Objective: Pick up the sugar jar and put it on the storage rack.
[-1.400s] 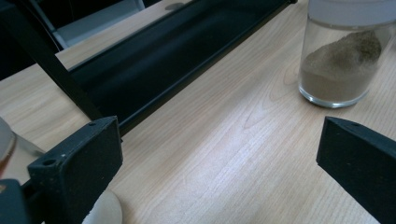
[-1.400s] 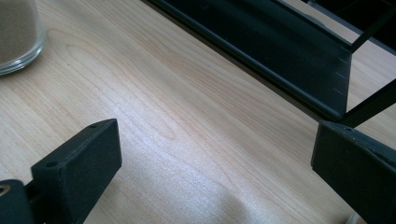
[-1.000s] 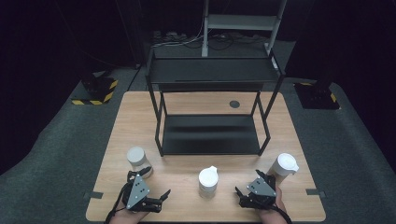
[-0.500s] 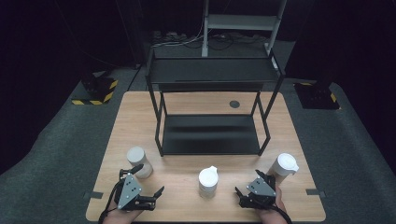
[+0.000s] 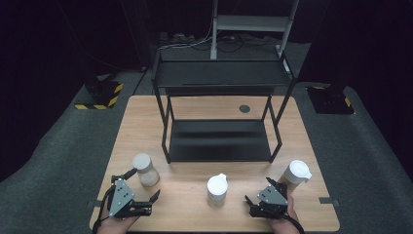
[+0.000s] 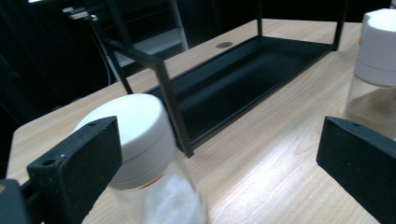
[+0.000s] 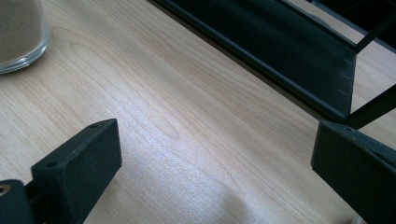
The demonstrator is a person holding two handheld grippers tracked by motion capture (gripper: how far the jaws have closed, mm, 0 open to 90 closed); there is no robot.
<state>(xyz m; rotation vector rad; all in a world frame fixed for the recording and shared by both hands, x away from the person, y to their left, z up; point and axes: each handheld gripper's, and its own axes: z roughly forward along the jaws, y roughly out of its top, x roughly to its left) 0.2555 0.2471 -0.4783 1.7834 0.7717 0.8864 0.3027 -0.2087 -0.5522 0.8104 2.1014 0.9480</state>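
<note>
Closest to me, my left gripper is spread wide at the table's near edge, with the left jar of white powder just beside its far jaw, ungrasped. My right gripper is also spread wide, over bare wood. I count three white-lidded jars: left, middle jar, right jar. Beyond them stands one black two-tier rack.

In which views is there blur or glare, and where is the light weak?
High view: the table is lit and the surroundings are dark. Left gripper view: the near jar is soft, with glare on the wood beside it. Right gripper view: a pale sheen on the wood, and a shadow at the bottom.
</note>
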